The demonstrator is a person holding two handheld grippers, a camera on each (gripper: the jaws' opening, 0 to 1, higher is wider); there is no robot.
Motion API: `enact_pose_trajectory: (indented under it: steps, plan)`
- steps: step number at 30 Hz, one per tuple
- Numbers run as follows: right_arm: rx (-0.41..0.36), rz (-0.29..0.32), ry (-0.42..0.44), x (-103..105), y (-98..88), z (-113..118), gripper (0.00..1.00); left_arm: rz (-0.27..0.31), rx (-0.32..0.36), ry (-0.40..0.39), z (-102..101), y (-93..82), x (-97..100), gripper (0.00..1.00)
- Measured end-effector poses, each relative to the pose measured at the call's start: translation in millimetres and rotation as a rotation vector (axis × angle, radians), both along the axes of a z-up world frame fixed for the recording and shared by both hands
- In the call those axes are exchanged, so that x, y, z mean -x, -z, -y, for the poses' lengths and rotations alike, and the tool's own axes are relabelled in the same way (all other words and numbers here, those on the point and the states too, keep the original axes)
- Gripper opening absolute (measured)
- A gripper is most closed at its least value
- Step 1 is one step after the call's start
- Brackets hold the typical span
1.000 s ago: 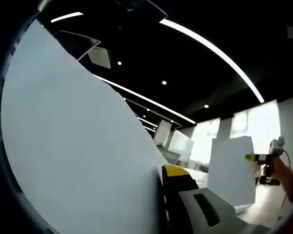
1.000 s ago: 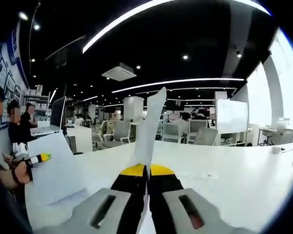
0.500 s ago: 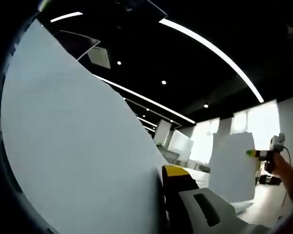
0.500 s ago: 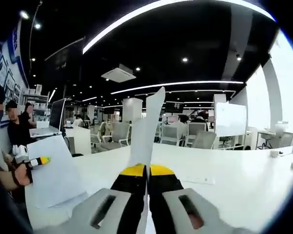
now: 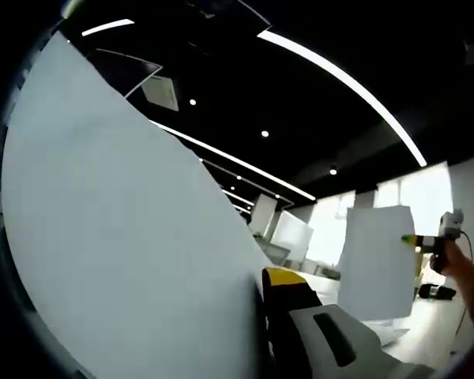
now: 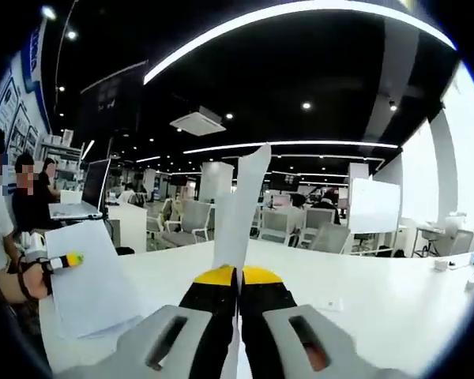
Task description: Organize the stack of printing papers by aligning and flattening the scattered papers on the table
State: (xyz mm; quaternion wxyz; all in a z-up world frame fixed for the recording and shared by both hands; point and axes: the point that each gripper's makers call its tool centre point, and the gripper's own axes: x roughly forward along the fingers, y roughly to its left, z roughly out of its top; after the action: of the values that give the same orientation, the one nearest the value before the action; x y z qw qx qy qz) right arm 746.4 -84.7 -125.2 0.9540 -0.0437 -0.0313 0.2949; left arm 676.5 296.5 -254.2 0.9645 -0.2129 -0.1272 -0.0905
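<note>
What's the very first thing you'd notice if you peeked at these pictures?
A big white sheet of paper covers the left of the left gripper view, pinched in the left claw. In the right gripper view, the right claw holds another paper upright, edge-on, above a white table.

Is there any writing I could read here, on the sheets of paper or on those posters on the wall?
None can be read.
Sheet of paper in the left gripper: blank on the side shown.
Sheet in the right gripper: seen edge-on, no print visible.
Wall posters: too small and blurred to read.
</note>
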Motion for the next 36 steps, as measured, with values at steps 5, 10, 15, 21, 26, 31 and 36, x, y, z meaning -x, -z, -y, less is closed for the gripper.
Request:
enact_pose_trajectory:
  steps: [5,10,15,21,26,31,36]
  plan:
    - [-0.001,0.014,-0.01,6.2,-6.6,-3.7,0.0,0.006,0.033,0.003,-3.8,-0.8,0.4,0.11]
    - [0.005,0.036,-0.029,13.3,-14.9,-11.5,0.0,0.005,0.018,0.0,-2.0,-1.2,-0.3,0.11]
    - [0.008,0.053,-0.043,19.3,-23.1,-17.3,0.0,0.008,0.023,0.0,-3.0,-1.5,0.0,0.11]
    - [0.015,0.07,-0.057,24.7,-29.1,-24.7,0.0,0.01,0.022,0.0,-3.1,-1.4,0.2,0.11]
    - [0.053,0.101,-0.063,32.0,-34.3,-31.0,0.0,0.01,0.022,0.0,-2.8,-1.1,0.0,0.11]
    - [0.066,0.112,-0.07,33.4,-35.7,-34.9,0.0,0.009,0.022,0.0,-2.5,-1.1,0.2,0.11]
    - [0.068,0.12,-0.081,38.5,-39.2,-37.8,0.0,0.01,0.023,-0.001,-2.5,-1.4,0.6,0.11]
